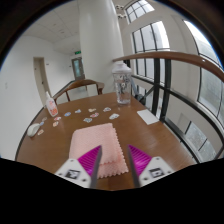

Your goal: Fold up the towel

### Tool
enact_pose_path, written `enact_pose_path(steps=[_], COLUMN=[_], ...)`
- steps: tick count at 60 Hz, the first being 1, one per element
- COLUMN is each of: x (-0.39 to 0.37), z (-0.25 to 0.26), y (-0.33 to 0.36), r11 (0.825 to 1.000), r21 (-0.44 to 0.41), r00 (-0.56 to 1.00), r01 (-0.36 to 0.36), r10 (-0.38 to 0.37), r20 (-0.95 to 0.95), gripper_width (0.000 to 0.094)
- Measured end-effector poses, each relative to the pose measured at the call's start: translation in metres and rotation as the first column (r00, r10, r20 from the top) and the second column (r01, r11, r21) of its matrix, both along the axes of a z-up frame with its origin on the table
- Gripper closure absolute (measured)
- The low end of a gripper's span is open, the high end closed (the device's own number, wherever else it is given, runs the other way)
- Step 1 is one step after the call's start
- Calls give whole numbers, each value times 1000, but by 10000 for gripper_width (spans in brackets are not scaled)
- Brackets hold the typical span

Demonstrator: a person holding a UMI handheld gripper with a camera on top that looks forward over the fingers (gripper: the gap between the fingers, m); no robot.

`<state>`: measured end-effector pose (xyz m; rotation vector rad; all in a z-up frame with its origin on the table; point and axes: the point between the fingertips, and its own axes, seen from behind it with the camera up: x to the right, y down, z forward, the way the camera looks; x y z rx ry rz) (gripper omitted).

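Towel, pink, lies flat on the wooden table just ahead of the gripper, whose fingers stand apart, holding nothing. Far off: a pitcher, a pillar, windows.

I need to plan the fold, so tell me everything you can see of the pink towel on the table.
The pink towel lies flat on the brown wooden table, just ahead of the fingers. It looks like soft cloth in one plain pale pink, roughly rectangular, with its long side running away from the gripper. It looks smooth and spread out, with no fold that I can see. Its near edge reaches the left finger; whether they touch is unclear. The open fingers hold nothing.
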<state>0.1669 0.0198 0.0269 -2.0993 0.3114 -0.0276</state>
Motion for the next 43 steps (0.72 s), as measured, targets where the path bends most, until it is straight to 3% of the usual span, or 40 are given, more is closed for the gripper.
enact_pose_path(steps=[4, 7, 17, 26, 36, 43], x=[-2, -5, -43, -89, -119, -107], z=[14, 24, 55, 81, 94, 110], y=[-8, -21, -71, -124, -169, -179], r11=[1000, 999, 990, 969, 948, 939], r21=[15, 34, 100, 172, 195, 253], r00=[999, 997, 988, 976, 957, 948], r01=[-19, -35, -101, -177, -250, -234], r10=[19, 32, 87, 150, 211, 163], r20=[35, 69, 129, 161, 199, 273], gripper_width=[35, 109, 103, 96, 97, 96])
